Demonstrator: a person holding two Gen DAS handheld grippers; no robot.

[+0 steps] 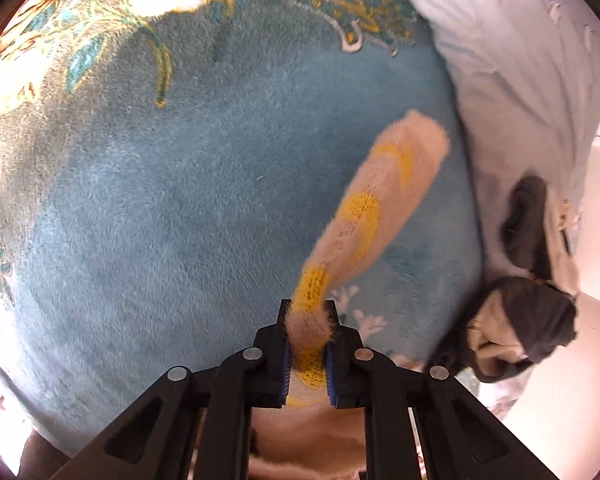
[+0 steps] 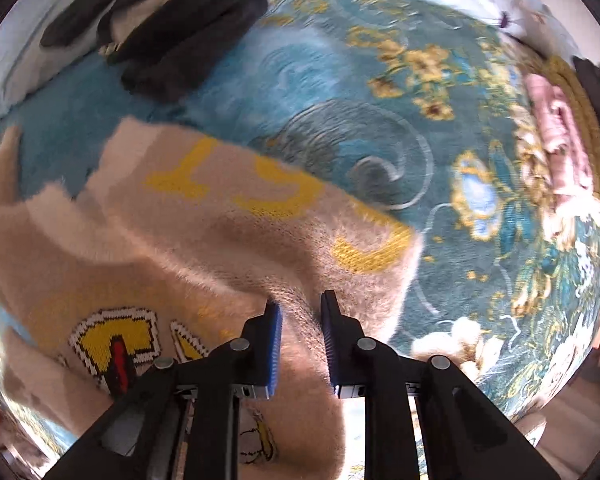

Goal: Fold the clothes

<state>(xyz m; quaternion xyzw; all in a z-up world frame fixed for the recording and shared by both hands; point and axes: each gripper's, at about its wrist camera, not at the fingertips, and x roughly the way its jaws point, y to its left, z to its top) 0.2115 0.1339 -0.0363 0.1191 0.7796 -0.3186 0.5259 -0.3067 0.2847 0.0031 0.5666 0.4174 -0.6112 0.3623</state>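
garment: a fuzzy beige knit sweater [image 2: 204, 248] with yellow lettering lies partly spread on a teal floral blanket [image 1: 160, 200]; one part of it is lifted clear of the blanket.
handling: judged soft, light and limp; the lifted part sags into a narrow roll, so it will not hold a crease unaided. the long nap looks likely to cling to the blanket pile and drag.
left hand-held gripper [image 1: 308, 310]: jaws closed tight on a bunched strip of the sweater, yellow knit showing between the blue pads.
right hand-held gripper [image 2: 300, 304]: jaws parted by a narrow gap, set over the beige knit; whether fabric is pinched between them cannot be told.
grip point: judged best at an edge or corner, through a single layer, not a bunch.
surroundings: dark socks [image 2: 172, 40] lie on the blanket just beyond the sweater; a dark bundle [image 1: 520, 328] sits at the blanket's edge; a pale pillow [image 1: 520, 60] borders it; pink folded cloth [image 2: 556, 132] lies well apart.
obstruction: the socks are near the fold area; the centre of the blanket is free.
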